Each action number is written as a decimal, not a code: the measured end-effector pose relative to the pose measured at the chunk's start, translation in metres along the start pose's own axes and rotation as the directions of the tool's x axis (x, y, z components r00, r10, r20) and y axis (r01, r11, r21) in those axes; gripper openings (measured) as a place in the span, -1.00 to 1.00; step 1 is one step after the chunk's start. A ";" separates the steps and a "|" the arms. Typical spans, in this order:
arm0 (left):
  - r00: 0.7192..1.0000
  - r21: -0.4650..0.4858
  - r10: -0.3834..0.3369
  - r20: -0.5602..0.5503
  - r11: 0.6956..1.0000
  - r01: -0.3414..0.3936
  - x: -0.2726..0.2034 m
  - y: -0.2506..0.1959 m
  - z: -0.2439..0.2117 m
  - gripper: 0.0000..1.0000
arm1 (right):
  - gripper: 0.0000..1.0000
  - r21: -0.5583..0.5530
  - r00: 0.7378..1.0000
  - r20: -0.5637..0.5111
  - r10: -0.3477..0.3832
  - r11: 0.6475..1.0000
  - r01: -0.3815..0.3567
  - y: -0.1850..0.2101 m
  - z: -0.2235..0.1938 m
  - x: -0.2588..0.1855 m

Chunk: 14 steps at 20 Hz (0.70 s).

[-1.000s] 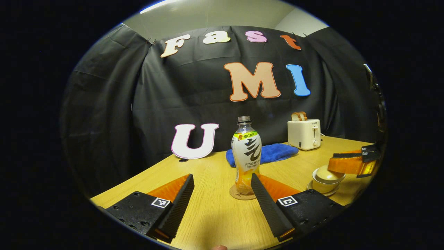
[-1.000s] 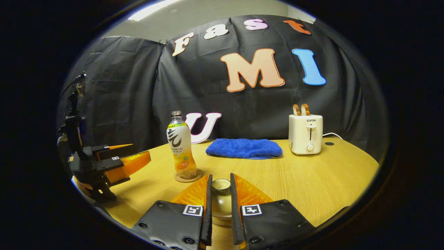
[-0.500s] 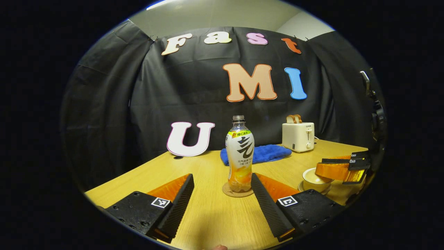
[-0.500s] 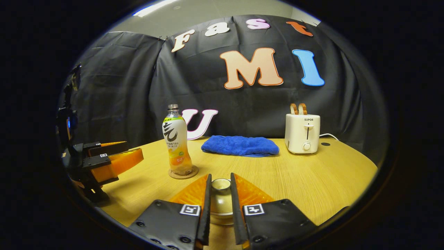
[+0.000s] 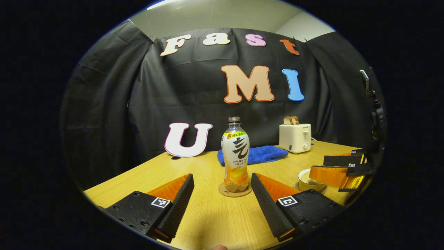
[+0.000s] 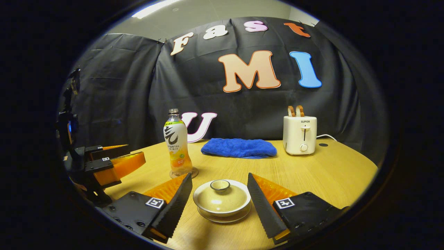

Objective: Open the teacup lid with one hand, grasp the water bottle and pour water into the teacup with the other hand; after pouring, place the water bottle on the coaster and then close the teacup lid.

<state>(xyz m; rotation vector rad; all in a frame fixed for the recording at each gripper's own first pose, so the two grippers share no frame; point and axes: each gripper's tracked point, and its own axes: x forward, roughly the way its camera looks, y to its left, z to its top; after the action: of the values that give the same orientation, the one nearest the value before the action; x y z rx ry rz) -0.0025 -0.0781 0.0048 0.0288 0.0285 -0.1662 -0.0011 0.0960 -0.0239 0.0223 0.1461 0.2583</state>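
Lid (image 6: 222,196) is seated on the cup, between the wide-spread, empty right gripper (image 6: 220,203). Left gripper (image 5: 222,203), likewise spread and empty, faces the bottle (image 5: 235,155) on its coaster (image 5: 235,190). A careless retreat risks clipping either.

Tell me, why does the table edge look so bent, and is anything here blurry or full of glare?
Left gripper view: the table curves, which is fisheye bending; the bottle stays sharp. Right gripper view: same curving; a soft ceiling-light shine sits on the teacup lid, and the toaster is crisp, with no strong glare.
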 end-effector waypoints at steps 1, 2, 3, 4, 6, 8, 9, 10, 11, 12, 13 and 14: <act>1.000 0.000 -0.003 0.001 1.000 0.003 -0.002 -0.001 0.000 0.92 | 0.97 -0.003 1.000 0.003 -0.005 1.000 0.005 -0.002 0.000 -0.003; 1.000 0.001 -0.006 0.003 1.000 0.006 -0.004 -0.002 0.000 0.92 | 1.00 -0.002 1.000 0.011 -0.011 1.000 0.011 -0.005 0.001 -0.006; 1.000 0.005 -0.005 0.005 1.000 0.005 -0.006 -0.003 0.000 0.92 | 0.93 -0.002 1.000 0.024 -0.018 1.000 0.018 -0.007 0.003 -0.009; 1.000 0.010 -0.008 0.007 1.000 0.008 -0.009 -0.003 -0.001 0.92 | 0.93 -0.003 0.999 0.038 -0.027 1.000 0.028 -0.011 0.005 -0.013; 1.000 0.022 -0.014 0.001 1.000 0.014 -0.013 -0.005 -0.005 0.92 | 0.98 0.000 0.997 0.060 -0.043 0.999 0.043 -0.017 0.007 -0.020; 1.000 0.028 -0.013 -0.008 1.000 0.014 -0.018 -0.006 -0.009 0.92 | 0.97 0.015 0.996 0.072 -0.053 0.999 0.052 -0.022 0.009 -0.028; 1.000 0.027 -0.011 -0.012 1.000 0.011 -0.020 -0.005 -0.011 0.92 | 0.98 0.019 0.995 0.077 -0.059 0.998 0.058 -0.025 0.010 -0.032; 1.000 0.025 -0.007 -0.015 1.000 0.007 -0.022 -0.003 -0.012 0.92 | 0.98 0.019 0.995 0.081 -0.065 0.998 0.064 -0.028 0.011 -0.035; 1.000 0.023 -0.003 -0.017 1.000 0.003 -0.025 -0.002 -0.013 0.93 | 0.98 0.018 0.994 0.083 -0.075 0.997 0.073 -0.031 0.011 -0.038; 1.000 0.022 0.004 -0.008 1.000 -0.004 -0.026 0.001 -0.011 0.93 | 0.97 0.015 0.993 0.083 -0.081 0.997 0.080 -0.034 0.010 -0.042; 1.000 0.022 0.007 -0.003 1.000 -0.007 -0.028 0.001 -0.010 0.93 | 0.93 0.012 0.992 0.087 -0.089 0.996 0.089 -0.036 0.011 -0.046; 1.000 0.022 0.008 -0.001 1.000 -0.008 -0.030 0.001 -0.010 0.92 | 0.97 0.011 0.991 0.091 -0.102 0.995 0.101 -0.039 0.012 -0.050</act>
<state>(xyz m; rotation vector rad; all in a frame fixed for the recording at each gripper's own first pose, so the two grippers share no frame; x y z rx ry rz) -0.0320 -0.0722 -0.0040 0.0506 0.0274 -0.1587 -0.0371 0.0453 -0.0069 0.0327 0.0562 0.1550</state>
